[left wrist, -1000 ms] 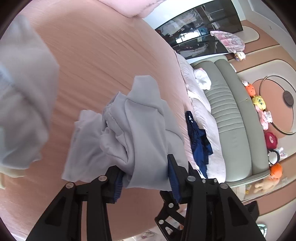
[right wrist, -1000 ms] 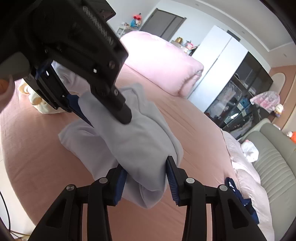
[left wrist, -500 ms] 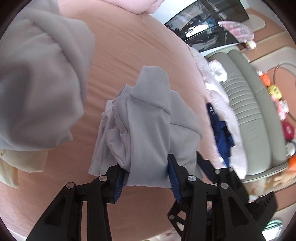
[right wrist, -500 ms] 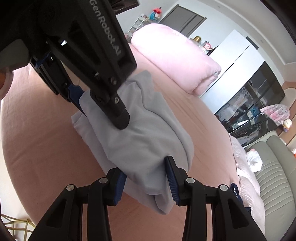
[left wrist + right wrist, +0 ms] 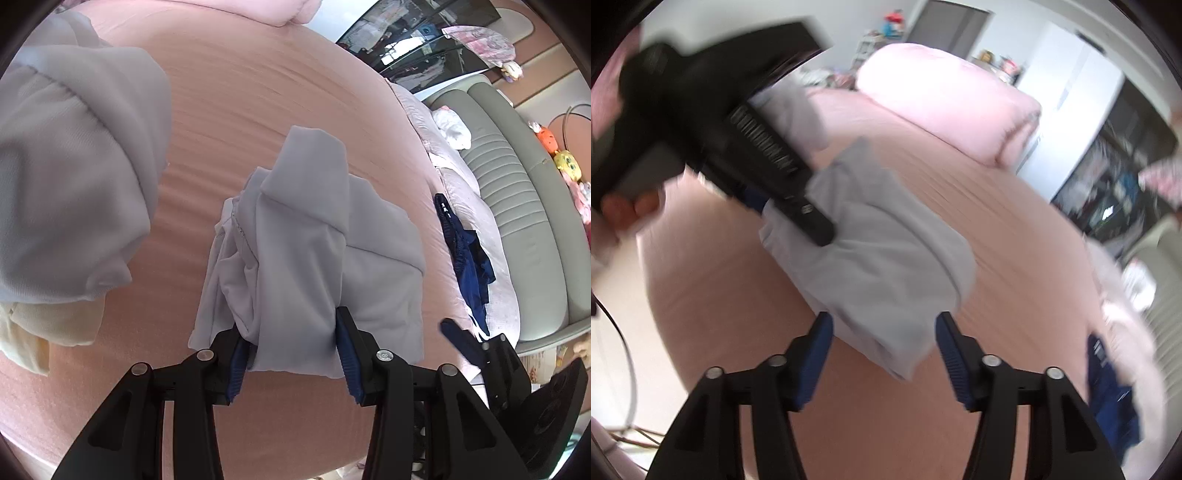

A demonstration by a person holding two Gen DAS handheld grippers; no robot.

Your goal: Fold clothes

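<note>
A folded light grey garment (image 5: 306, 254) lies bunched on the pink bedsheet (image 5: 258, 92). My left gripper (image 5: 291, 350) is shut on its near edge, blue pads pressed into the cloth. In the right wrist view the same grey garment (image 5: 879, 266) sits just beyond my right gripper (image 5: 884, 350), whose jaws are opening; the cloth's end lies between the blue pads without touching them. The left gripper's body (image 5: 738, 140), held by a hand (image 5: 624, 210), clamps the garment's far end. In the left wrist view one right fingertip (image 5: 452, 330) shows at lower right.
A bigger grey garment (image 5: 66, 166) lies over a cream one (image 5: 40, 328) at the left. A navy garment (image 5: 465, 258) hangs at the bed's right edge beside a grey-green sofa (image 5: 517, 203). A pink duvet (image 5: 945, 96) sits at the bed's far end.
My right gripper let go of the grey garment, its jaws spread and it drew back. The left gripper stays clamped and has tilted, so the big grey garment now fills more of its view.
</note>
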